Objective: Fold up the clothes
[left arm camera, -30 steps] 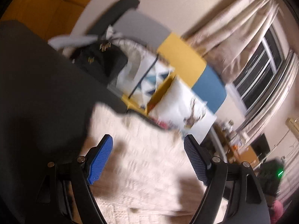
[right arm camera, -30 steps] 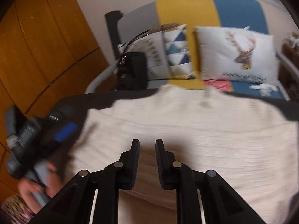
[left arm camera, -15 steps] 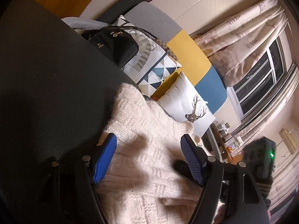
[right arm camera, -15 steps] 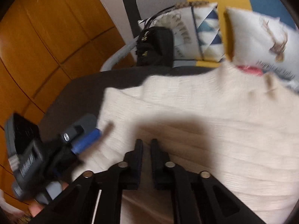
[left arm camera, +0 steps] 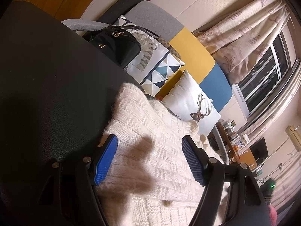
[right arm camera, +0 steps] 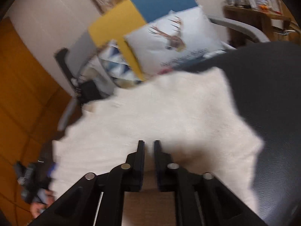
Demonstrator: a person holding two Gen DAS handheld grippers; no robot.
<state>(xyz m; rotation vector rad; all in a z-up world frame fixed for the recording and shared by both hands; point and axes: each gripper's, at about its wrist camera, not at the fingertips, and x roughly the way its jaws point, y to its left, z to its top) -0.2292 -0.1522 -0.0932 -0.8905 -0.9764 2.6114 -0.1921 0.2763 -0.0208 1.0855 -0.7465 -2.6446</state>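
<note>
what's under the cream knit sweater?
The cream knit sweater lies on a black leather-textured tabletop, which shows around its edges in both wrist views. Whether anything else sits beneath it cannot be seen; the knit covers that whole patch.

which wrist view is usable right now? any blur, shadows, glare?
Left wrist: sharp, knit of the cream sweater readable, fisheye bends the edges, a soft dark shadow falls on the knit between the left gripper jaws, no glare. Right wrist: heavy motion blur, deer cushion and sweater edges smeared, only the right gripper looks crisp.
</note>
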